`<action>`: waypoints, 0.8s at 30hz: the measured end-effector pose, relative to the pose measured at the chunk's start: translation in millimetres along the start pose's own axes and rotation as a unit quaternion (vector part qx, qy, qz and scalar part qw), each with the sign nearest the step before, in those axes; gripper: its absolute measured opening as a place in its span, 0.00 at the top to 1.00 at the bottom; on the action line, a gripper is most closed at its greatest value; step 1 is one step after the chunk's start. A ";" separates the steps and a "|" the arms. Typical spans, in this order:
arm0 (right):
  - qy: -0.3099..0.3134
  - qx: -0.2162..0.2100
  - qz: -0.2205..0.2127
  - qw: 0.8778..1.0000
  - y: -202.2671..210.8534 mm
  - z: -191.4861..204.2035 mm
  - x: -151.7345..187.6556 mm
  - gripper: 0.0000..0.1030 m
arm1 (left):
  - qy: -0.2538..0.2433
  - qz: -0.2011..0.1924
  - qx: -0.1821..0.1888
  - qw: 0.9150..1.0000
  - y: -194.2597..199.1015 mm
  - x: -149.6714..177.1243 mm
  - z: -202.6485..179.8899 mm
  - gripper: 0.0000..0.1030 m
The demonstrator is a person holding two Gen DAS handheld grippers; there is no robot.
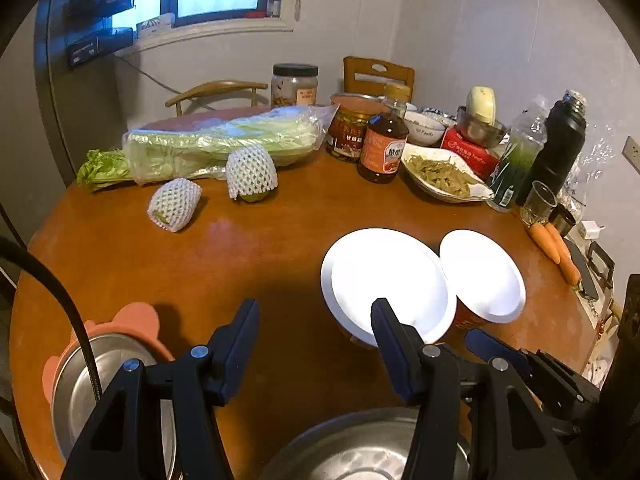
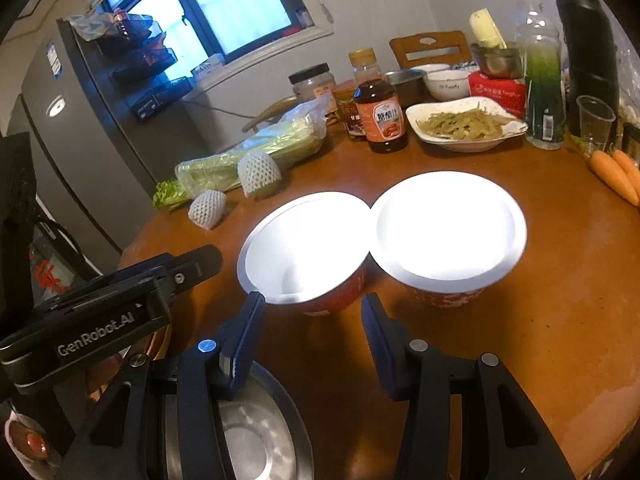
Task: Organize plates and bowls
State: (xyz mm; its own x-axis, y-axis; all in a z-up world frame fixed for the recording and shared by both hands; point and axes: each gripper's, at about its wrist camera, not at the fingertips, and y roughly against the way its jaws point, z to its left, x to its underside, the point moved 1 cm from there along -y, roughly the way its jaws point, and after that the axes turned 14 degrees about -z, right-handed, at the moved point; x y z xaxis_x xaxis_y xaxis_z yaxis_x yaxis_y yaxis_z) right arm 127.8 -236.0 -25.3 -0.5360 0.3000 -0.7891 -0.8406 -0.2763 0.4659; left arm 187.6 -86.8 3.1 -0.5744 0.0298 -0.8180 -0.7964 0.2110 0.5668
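Two red bowls with white insides stand side by side on the round wooden table [image 1: 260,248]: the left bowl [image 1: 384,280] [image 2: 304,248] and the right bowl [image 1: 484,276] [image 2: 448,224]. My left gripper [image 1: 314,314] is open over bare table, and its right finger [image 1: 390,332] overlaps the left bowl's near rim. In the right wrist view the left gripper [image 2: 200,262] sits just left of that bowl. My right gripper [image 2: 312,310] is open, with the left bowl's base just ahead of its fingertips. Nothing is held.
A steel bowl in a pink holder [image 1: 100,376] and a second steel bowl [image 1: 360,448] [image 2: 256,440] lie near the front edge. Bagged cabbage [image 1: 224,140], two netted fruits [image 1: 174,204], a sauce bottle [image 1: 382,148], a dish of food [image 1: 444,176], bottles and carrots [image 1: 554,246] crowd the far side.
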 end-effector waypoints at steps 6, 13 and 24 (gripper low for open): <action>-0.002 0.002 0.004 1.000 -12.2 -2.0 -5.2 0.50 | 0.004 0.018 0.003 1.000 -18.2 -5.0 -0.8 0.45; 0.000 0.005 0.017 1.000 -25.8 -5.2 -8.6 0.50 | 0.014 0.034 0.001 0.999 -35.8 -5.4 0.7 0.45; 0.014 0.004 0.022 1.000 -39.2 -7.6 -11.1 0.58 | 0.024 0.053 0.008 0.998 -56.4 -1.7 2.1 0.45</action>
State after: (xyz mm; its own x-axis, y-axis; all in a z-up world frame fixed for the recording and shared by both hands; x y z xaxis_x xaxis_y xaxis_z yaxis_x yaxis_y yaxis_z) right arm 167.3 -235.4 -37.9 -0.5696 0.2627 -0.7788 -0.8173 -0.2820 0.5026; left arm 233.9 -96.7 -27.6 -0.6635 0.0062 -0.7482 -0.7283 0.2240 0.6477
